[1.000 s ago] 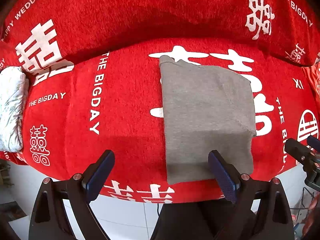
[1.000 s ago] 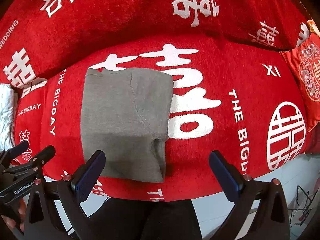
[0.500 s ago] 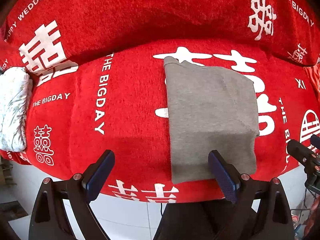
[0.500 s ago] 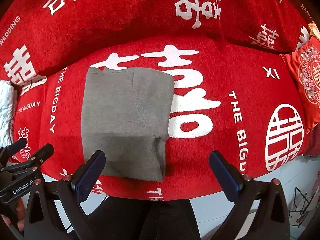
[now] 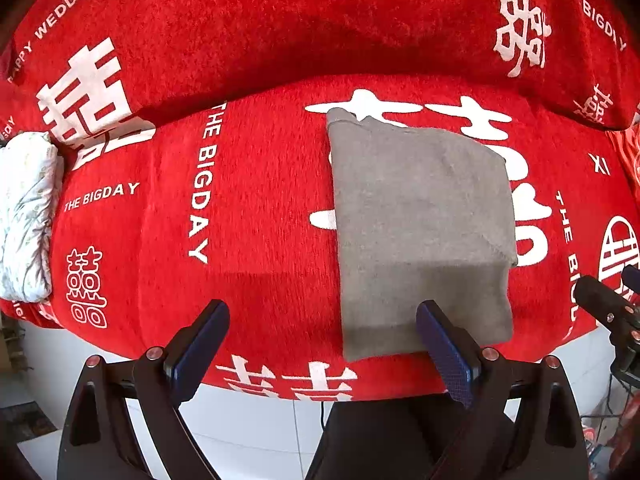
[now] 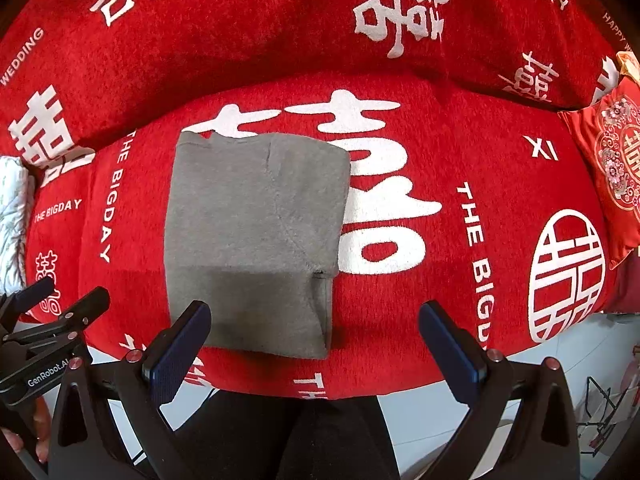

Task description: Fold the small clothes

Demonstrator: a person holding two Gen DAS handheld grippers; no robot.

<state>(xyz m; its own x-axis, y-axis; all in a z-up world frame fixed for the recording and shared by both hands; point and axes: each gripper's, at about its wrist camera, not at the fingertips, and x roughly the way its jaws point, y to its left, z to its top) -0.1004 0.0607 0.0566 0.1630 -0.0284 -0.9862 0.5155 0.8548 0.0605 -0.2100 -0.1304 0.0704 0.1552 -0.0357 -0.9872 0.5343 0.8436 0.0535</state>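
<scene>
A grey garment [image 5: 420, 224] lies folded into a flat rectangle on a red sofa cover [image 5: 248, 208] printed with white characters. Its near edge reaches the seat's front. My left gripper [image 5: 322, 344] is open and held back from the seat edge, its right finger in line with the garment's near edge. In the right wrist view the same grey garment [image 6: 256, 236] sits left of centre. There my right gripper [image 6: 316, 344] is open too, empty, with its left finger before the garment's near left corner. Neither gripper touches the cloth.
A white patterned bundle of cloth [image 5: 24, 216] rests at the left end of the seat. A red embroidered cushion [image 6: 612, 168] stands at the right end. Pale floor tiles [image 5: 248, 420] show below the seat's front edge. The backrest [image 6: 280, 20] rises behind.
Both grippers have drawn slightly back and shifted, so the garment sits a little differently in each view. The garment itself has not moved, and both stay open.
</scene>
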